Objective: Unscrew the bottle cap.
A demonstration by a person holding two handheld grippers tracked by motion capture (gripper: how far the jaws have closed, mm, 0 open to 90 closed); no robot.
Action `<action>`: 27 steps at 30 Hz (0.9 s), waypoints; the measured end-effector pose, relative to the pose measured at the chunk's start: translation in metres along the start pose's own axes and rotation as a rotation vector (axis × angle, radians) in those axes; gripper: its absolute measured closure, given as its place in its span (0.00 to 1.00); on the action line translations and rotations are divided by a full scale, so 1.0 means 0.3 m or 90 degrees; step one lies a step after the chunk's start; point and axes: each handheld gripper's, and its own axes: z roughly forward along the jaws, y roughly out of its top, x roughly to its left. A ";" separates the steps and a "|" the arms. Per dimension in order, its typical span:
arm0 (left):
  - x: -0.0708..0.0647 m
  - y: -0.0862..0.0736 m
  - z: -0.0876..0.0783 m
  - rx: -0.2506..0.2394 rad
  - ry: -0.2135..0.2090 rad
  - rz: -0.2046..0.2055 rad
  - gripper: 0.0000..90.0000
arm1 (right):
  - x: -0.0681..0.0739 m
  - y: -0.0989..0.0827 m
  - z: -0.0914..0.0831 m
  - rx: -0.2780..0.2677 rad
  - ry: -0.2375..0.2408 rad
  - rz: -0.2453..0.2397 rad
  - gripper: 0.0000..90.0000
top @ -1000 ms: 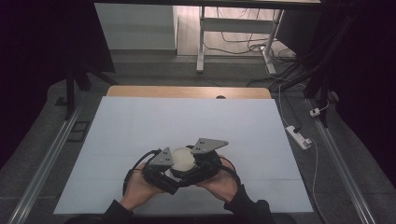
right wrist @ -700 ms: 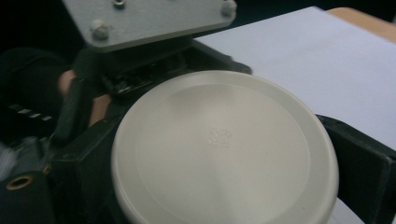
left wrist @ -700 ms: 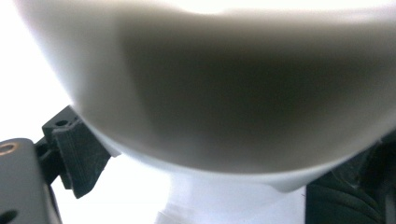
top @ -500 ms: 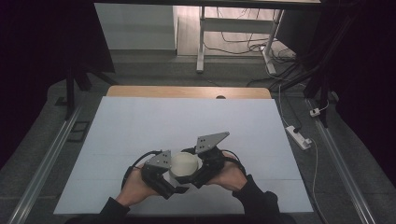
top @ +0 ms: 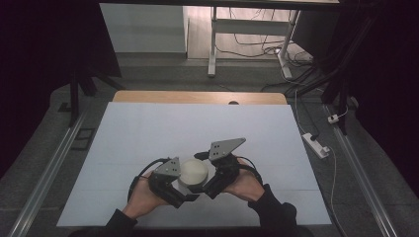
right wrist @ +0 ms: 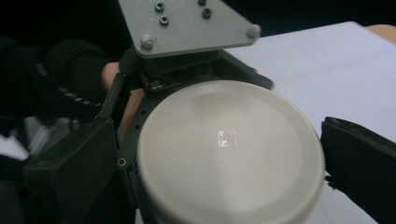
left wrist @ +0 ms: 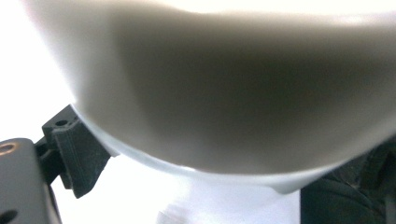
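A round white jar (top: 192, 174) with a flat white lid (right wrist: 229, 149) is held just above the table's front centre, between my two grippers. My left gripper (top: 173, 185) comes in from the left and is shut on the jar's body (left wrist: 224, 93), which looms close between its jaws in the left gripper view. My right gripper (top: 215, 173) comes in from the right. Its two black jaws close on the lid's rim from either side in the right gripper view. The left gripper's grey plate (right wrist: 187, 23) shows behind the lid.
The pale table sheet (top: 197, 128) stretches bare behind the hands, with a wooden edge (top: 197, 96) at the far side. A white power strip (top: 315, 144) lies on the floor to the right. Metal rails (top: 49, 168) run along both sides.
The jar and both grippers have shifted slightly toward the table's front edge. The right gripper's plate has tilted up and to the right.
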 end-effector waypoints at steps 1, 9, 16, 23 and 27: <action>0.001 0.000 -0.001 -0.003 0.009 -0.009 0.09 | 0.004 0.002 -0.002 0.001 -0.016 0.006 0.00; 0.001 0.002 -0.011 -0.005 0.097 -0.061 0.09 | 0.038 0.007 0.026 -0.004 -0.166 0.063 0.00; -0.012 0.008 0.002 0.005 0.114 -0.071 0.09 | 0.061 0.003 0.074 -0.005 -0.230 0.072 0.00; -0.021 0.014 0.005 0.000 0.097 -0.063 0.09 | 0.069 -0.010 0.086 -0.015 -0.235 0.071 0.07; -0.015 0.011 -0.003 -0.008 0.063 -0.050 0.09 | 0.061 -0.007 0.074 -0.022 -0.202 0.073 0.07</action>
